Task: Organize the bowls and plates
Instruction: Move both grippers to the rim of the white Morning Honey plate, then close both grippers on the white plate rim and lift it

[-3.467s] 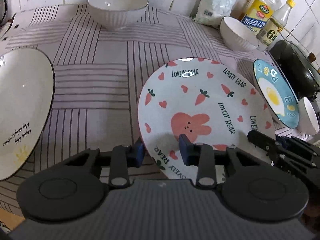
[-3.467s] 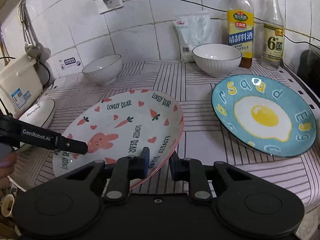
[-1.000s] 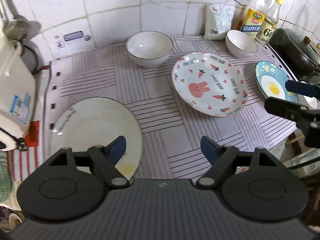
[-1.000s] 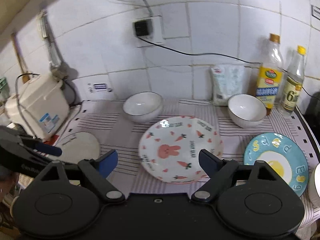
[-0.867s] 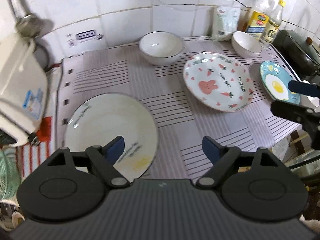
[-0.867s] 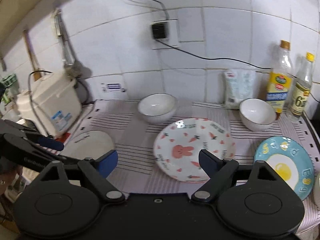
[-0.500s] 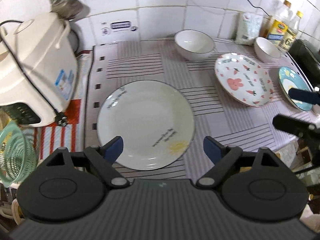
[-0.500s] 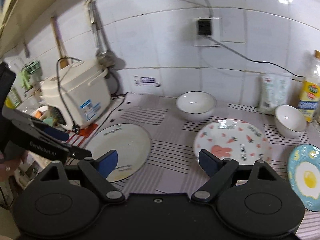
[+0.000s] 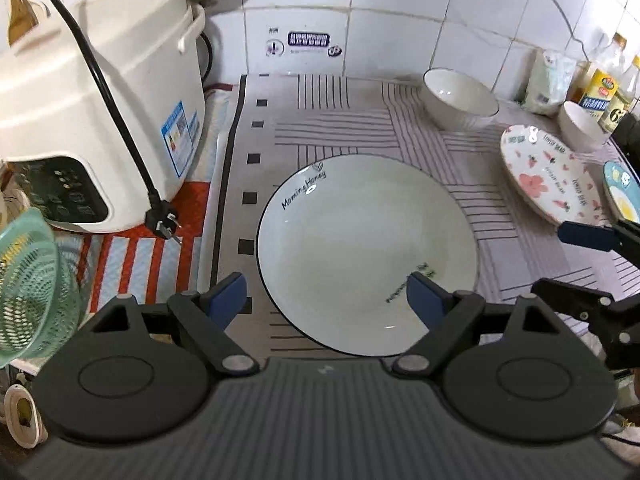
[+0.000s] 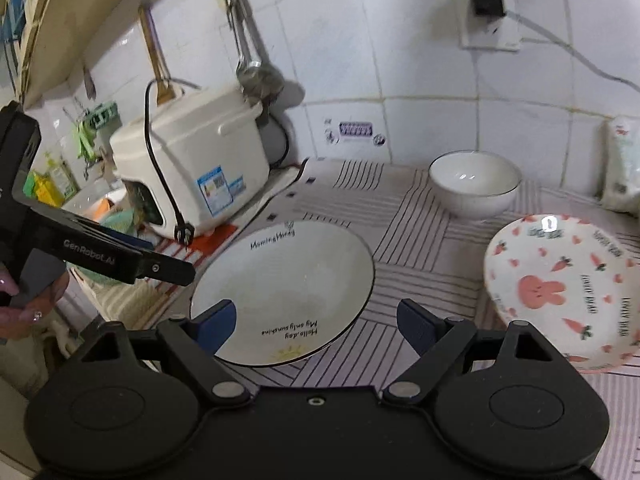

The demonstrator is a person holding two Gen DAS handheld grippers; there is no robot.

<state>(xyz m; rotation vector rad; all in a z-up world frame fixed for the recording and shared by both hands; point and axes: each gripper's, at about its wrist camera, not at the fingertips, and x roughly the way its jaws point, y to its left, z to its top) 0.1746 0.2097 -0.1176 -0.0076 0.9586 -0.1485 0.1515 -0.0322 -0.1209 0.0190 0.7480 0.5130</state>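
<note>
Both views have swung left since a second ago: white plate (image 9: 367, 256) now fills the centre of the left wrist view, bunny plate (image 9: 546, 178) pushed off to the right edge. Left gripper (image 9: 326, 300) over the near rim of the white plate, jaws wide apart, nothing gripped. Right gripper (image 10: 316, 322) also spread wide and empty, above the white plate's near edge.

Surface: striped grey-and-white cloth (image 9: 340, 136) on a counter, red-striped towel (image 9: 132, 264) at its left. White plate sits left-centre on the cloth, bunny plate to its right, egg plate (image 9: 620, 196) further right at frame edge. One white bowl (image 10: 475, 182) behind between the plates, second bowl (image 9: 580, 124) far right by the bottles (image 9: 604, 88). Rice cooker (image 9: 92, 112) at left, plug loose on the towel. Green basket (image 9: 32, 284) at near left. White tiled wall (image 10: 400, 40) behind, with socket, cable and hanging ladles
</note>
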